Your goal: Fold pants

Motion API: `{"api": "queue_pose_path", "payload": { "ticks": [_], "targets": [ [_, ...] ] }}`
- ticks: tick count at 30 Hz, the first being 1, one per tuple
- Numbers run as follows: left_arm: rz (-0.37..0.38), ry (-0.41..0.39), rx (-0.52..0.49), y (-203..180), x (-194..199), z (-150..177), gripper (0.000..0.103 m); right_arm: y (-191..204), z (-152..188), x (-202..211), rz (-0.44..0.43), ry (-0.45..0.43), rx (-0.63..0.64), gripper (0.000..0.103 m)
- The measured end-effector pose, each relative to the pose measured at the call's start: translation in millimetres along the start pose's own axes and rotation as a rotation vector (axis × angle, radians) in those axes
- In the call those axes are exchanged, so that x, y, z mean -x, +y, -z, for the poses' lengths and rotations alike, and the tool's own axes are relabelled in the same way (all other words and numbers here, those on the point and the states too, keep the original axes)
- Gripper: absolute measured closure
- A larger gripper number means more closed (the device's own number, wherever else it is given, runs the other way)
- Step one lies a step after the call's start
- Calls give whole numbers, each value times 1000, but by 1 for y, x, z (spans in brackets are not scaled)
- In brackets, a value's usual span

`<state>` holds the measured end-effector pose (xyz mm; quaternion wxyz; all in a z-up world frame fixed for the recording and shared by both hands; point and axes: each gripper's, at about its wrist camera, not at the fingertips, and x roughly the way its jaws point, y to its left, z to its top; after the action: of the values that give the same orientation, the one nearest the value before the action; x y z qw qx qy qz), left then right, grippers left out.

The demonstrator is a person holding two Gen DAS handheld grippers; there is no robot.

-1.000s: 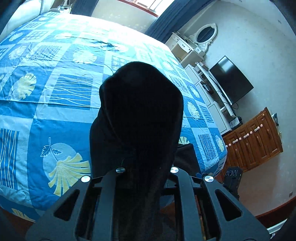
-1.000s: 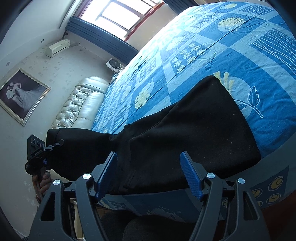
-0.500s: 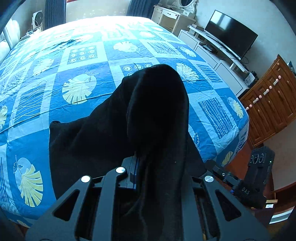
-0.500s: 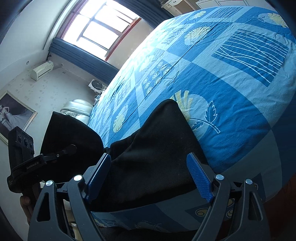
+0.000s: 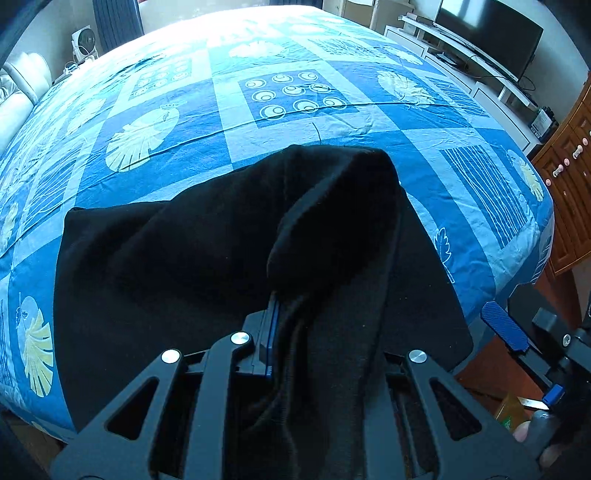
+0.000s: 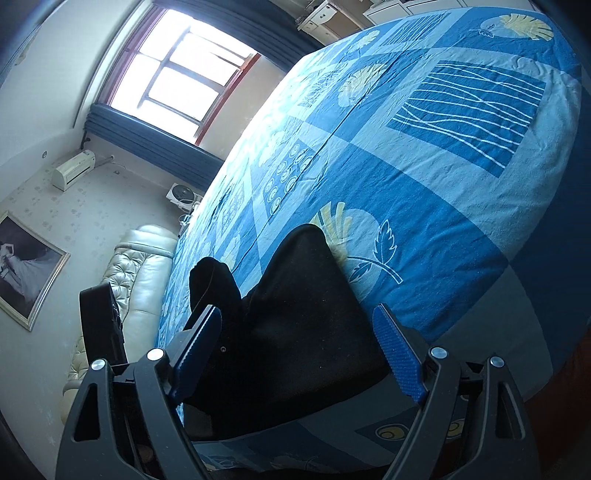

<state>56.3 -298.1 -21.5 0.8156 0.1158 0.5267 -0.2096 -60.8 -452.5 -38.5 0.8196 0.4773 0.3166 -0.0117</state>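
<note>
Black pants (image 5: 177, 266) are seen spread on the near part of a bed covered by a blue patchwork bedsheet (image 5: 332, 122) printed with leaves, circles and wavy lines. In the left wrist view the garment's long axis is laid roughly across the picture, along the near edge of the bed, with one squared end pointing to the left and the other end reaching the right corner of the mattress. A part of the cloth is raised in a hump above the flat layer and is drawn back toward the camera, where it is clamped by the left gripper (image 5: 291, 332); the fingers are pressed together on the fabric, only a blue pad edge being visible beside it. The right gripper (image 6: 299, 350) is held at the bed's edge with its blue-padded fingers (image 6: 397, 354) spread wide apart; the pants are seen between and beyond them, but are not pressed by the pads. In that view the left gripper's black body (image 6: 101, 325) is seen at left, beside the lifted fold. A television (image 5: 487, 33) and a wooden cabinet (image 5: 569, 177) are seen beyond the bed.
</note>
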Motion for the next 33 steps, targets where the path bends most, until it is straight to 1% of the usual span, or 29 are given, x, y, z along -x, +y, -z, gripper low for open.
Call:
{"api": "queue_pose_path", "payload": {
  "ticks": [7, 11, 13, 15, 17, 19, 20, 21, 22, 23, 24, 26, 30, 31, 33],
  "targets": [
    [-49, -24, -41, -11, -4, 7, 87, -1, -1, -1, 5, -5, -7, 20],
    [-42, -28, -39, -15, -4, 7, 80, -2, -3, 0, 7, -10, -7, 20],
    [-47, -33, -48, -18, -3, 7, 73, -2, -3, 0, 8, -12, -5, 20],
    [-38, -38, -60, -21, 0, 9, 52, -2, -4, 1, 11, -16, -5, 20],
    [-40, -58, -71, -25, 5, 12, 44, -3, -5, 2, 11, -20, -6, 20],
    [-37, -74, -82, -27, 13, 16, 42, -3, -5, 3, 11, -25, -5, 20],
    [-26, -85, -85, -27, 19, 18, 37, -2, -6, 4, 10, -26, -5, 20],
    [-14, -101, -84, -25, 26, 20, 29, -2, -7, 5, 8, -28, -4, 20],
    [-5, -120, -80, -22, 34, 23, 25, -2, -7, 6, 8, -30, -4, 20],
    [-2, -141, -69, -17, 43, 27, 19, -1, -8, 7, 4, -30, -3, 20],
    [1, -162, -56, -10, 53, 31, 15, 1, -8, 7, -5, -26, -2, 20],
    [2, -194, -33, 6, 71, 38, 12, 6, -9, 6, -34, 2, 7, 20],
    [-53, -243, 17, 55, 100, 60, 8, 27, -4, -7, -122, 106, 53, 20],
    [-61, -248, 40, 70, 105, 66, 8, 33, -2, -12, -118, 136, 71, 20],
    [-62, -240, 80, 102, 109, 78, 8, 43, 2, -19, -100, 169, 111, 20]
  ]
}}
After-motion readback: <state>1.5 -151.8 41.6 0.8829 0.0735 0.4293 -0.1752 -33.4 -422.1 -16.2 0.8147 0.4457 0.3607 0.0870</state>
